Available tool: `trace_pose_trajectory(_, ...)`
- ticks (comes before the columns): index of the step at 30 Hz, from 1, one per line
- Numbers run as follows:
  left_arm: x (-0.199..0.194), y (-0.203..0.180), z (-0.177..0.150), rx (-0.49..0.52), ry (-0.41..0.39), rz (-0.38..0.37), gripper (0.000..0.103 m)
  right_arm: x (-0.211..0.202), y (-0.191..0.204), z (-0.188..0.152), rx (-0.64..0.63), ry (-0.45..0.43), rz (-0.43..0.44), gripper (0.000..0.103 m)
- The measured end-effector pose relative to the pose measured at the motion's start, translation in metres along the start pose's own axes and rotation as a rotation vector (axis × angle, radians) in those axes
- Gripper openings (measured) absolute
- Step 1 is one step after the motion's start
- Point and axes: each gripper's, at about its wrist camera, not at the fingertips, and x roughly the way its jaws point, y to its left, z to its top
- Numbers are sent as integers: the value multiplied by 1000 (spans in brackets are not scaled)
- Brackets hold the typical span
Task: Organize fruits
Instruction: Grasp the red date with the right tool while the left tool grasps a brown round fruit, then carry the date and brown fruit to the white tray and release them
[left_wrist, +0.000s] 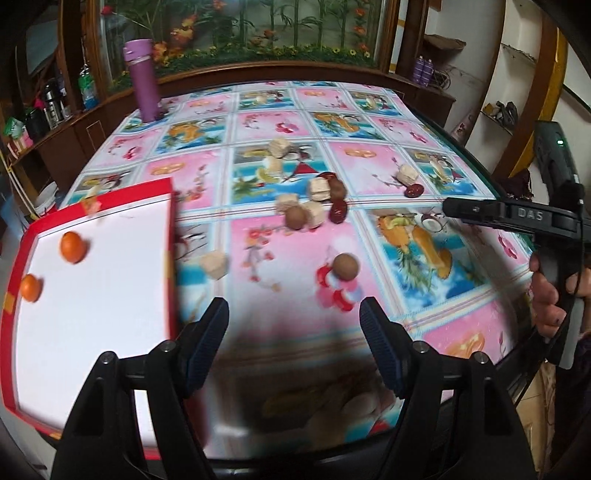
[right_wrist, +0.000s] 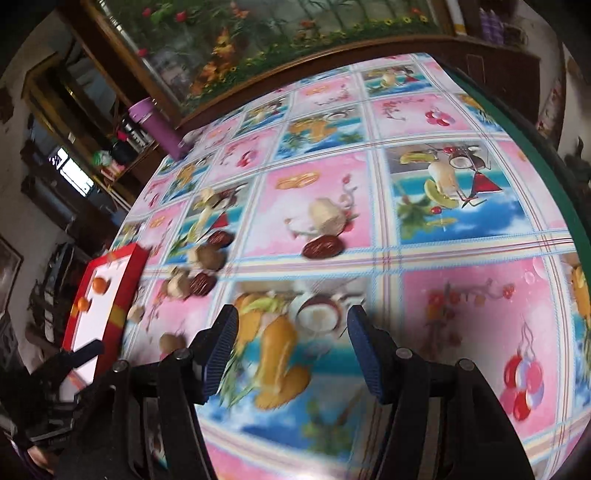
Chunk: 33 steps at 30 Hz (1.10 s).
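Brown fruit (left_wrist: 345, 266) just beyond left gripper (left_wrist: 293, 325), fingers (left_wrist: 210, 332) spread, empty

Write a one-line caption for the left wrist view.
Open, empty left tool over a patterned tablecloth; two oranges in a red-rimmed tray, scattered fruits beyond.

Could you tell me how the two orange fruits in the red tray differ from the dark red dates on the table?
Colour: the two orange fruits are bright orange; the dates are dark red-brown.
Shape: the orange fruits look round, the dates oblong.
Place: the orange fruits lie inside the red tray on its white floor; the dates still lie on the patterned tablecloth among pale wafer blocks.
Shared: neither is held by a gripper.
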Motion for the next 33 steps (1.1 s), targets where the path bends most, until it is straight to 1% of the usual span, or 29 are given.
trace_pose_trajectory(5,17,-12,10,-1,4,-9,74,16,-6,16,-25,-12,-62,52)
trace_pose_trajectory(7,23,-15,12,-3,15,0,74,24,-8,24,-23,-5,-83,46)
trace_pose_trajectory(10,33,-18,14,-17,37,-23,74,31,-11,30,-21,-1,-116,44)
trace_pose_trajectory(12,38,-20,14,-24,46,-33,74,35,-11,32,-26,18,-118,38)
trace_pose_trajectory(14,42,-22,14,-30,52,-30,74,38,-9,32,-35,25,-127,35)
trace_pose_trajectory(15,44,-21,14,-33,52,-27,74,39,-7,33,-43,25,-138,32)
trace_pose_trajectory(16,46,-21,14,-39,53,-25,70,40,-5,33,-53,27,-150,29)
trace_pose_trajectory(17,48,-20,14,-43,56,-27,64,41,-4,33,-59,27,-158,27)
trace_pose_trajectory(19,52,-20,14,-48,68,-33,59,43,-1,33,-72,29,-170,21)
trace_pose_trajectory(22,58,-21,12,-47,86,-38,49,46,7,32,-116,31,-214,21)
trace_pose_trajectory(23,58,-22,12,-45,77,-37,48,46,8,32,-121,29,-221,21)
trace_pose_trajectory(25,59,-21,13,-48,73,-47,43,46,7,32,-117,26,-218,21)
trace_pose_trajectory(26,60,-21,14,-49,68,-48,37,46,6,32,-113,24,-214,20)
trace_pose_trajectory(29,62,-18,16,-60,58,-55,29,44,5,31,-96,22,-200,19)
trace_pose_trajectory(30,62,-17,17,-65,58,-61,26,43,5,29,-90,27,-178,17)
trace_pose_trajectory(31,62,-16,17,-69,58,-73,25,42,6,28,-88,29,-159,15)
trace_pose_trajectory(33,61,-14,16,-78,57,-84,25,39,12,21,-93,35,-134,15)
